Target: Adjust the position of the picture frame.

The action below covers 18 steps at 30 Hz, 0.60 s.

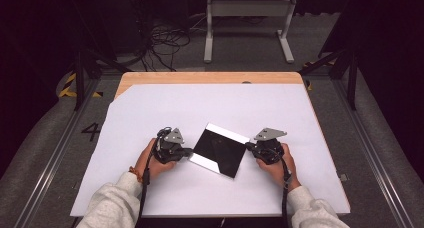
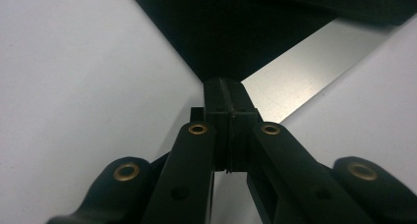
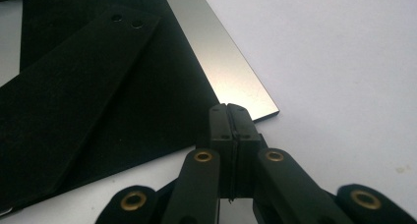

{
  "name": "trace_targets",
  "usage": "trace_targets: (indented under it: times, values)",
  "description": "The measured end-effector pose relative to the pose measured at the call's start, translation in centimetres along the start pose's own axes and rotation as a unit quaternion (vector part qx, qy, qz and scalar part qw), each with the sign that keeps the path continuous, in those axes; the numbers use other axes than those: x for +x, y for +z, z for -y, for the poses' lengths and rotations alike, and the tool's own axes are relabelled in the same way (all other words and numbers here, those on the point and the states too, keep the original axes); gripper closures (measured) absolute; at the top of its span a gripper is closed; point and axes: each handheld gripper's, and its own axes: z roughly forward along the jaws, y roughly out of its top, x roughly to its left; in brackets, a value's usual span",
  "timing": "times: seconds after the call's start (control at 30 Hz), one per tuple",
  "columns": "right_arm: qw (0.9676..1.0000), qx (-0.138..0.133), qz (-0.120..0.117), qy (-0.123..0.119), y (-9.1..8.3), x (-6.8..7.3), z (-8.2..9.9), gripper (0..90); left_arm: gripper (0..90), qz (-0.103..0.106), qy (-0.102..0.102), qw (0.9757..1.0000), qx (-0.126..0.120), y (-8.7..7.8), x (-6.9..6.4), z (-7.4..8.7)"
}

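2 clenched claws flank the mirror.
Left claw point(image 1: 189, 151) and right claw point(image 1: 248, 146), both empty, touch opposite corners of the mirror point(image 1: 220, 149) between them.

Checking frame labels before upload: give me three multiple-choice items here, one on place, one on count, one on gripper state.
1. Where does the black square panel lie?
A. between the two grippers
B. at the table's far edge
C. on the floor

2. How many shiny silver strips border the panel?
A. none
B. two
C. four

3. How do the jaws of the left gripper and right gripper stand?
A. both wide open
B. one open
C. both closed

Key: A, the high view shows a gripper at each side; B, strips on two opposite edges; C, each gripper view shows jaws pressed together.
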Motion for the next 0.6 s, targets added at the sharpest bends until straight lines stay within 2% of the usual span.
trace_targets:
  times: [0.6]
  values:
    - [0.9999,0.003,0.013,-0.002,0.7,-0.5,-0.6,90.0,90.0,0.011,0.004,0.9999,-0.006,0.1,-1.4,0.3]
